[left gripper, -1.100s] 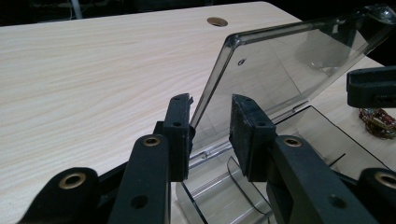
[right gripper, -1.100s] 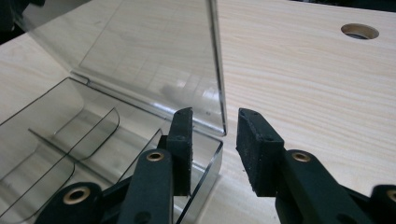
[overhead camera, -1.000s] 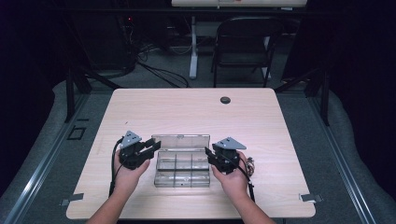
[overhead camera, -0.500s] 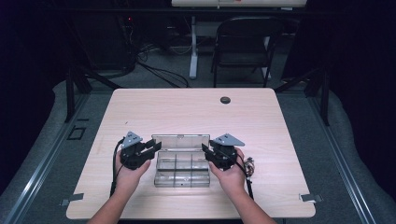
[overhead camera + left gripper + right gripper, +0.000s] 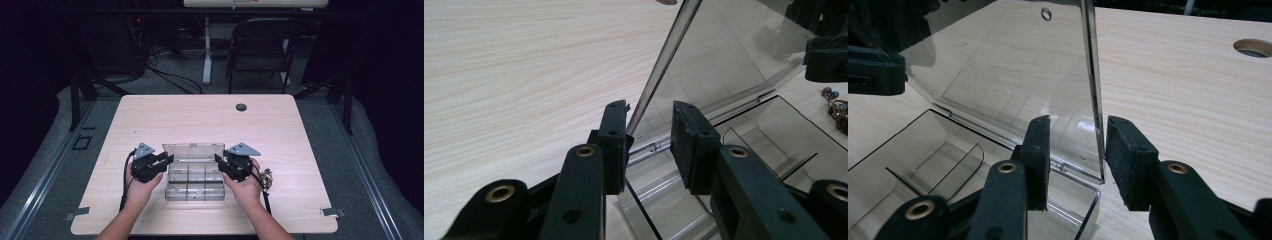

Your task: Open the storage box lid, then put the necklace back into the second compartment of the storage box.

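Both forearms enter from the near edge, each hand gripping its tool. The left gripper (image 5: 167, 158) angles inward toward the right, the right gripper (image 5: 218, 159) inward toward the left; each holds its fingers (image 5: 615, 145) parted.

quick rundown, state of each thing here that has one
clear compartment box: open, compartments look empty
lid: raised, standing up at the back
left gripper: jaws apart astride the lid's edge
right gripper: jaws apart astride the lid's other edge
folding chair: unfolded
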### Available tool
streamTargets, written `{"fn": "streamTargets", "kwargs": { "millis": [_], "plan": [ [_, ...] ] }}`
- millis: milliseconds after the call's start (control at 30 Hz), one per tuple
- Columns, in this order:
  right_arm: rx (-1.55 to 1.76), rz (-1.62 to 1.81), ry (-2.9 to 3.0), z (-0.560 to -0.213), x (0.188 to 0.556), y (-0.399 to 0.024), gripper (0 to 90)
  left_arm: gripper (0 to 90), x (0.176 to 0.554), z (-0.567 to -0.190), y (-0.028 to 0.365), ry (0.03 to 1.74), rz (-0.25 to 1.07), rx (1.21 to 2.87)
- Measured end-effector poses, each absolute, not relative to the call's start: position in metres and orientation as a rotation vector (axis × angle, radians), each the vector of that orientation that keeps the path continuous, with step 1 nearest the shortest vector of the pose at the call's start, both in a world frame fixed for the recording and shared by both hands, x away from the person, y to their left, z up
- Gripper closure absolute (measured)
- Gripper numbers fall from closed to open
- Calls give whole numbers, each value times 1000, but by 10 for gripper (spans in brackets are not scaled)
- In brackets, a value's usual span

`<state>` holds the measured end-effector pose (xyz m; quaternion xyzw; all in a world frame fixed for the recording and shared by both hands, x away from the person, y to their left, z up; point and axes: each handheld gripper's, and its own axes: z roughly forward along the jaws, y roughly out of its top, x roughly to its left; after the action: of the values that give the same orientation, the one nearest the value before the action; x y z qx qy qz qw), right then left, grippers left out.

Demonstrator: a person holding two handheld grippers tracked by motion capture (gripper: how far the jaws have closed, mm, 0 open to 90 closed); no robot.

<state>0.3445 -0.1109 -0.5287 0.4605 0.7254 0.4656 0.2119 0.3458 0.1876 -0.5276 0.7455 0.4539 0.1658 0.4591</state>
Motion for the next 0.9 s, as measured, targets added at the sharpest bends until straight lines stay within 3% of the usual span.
{"fn": "streamTargets", "kwargs": {
  "millis": [900],
  "plan": [
    [1274,1290,1974,-532,352,-106,647,692,352,-530,182,1120,470,1853]
  ]
}}
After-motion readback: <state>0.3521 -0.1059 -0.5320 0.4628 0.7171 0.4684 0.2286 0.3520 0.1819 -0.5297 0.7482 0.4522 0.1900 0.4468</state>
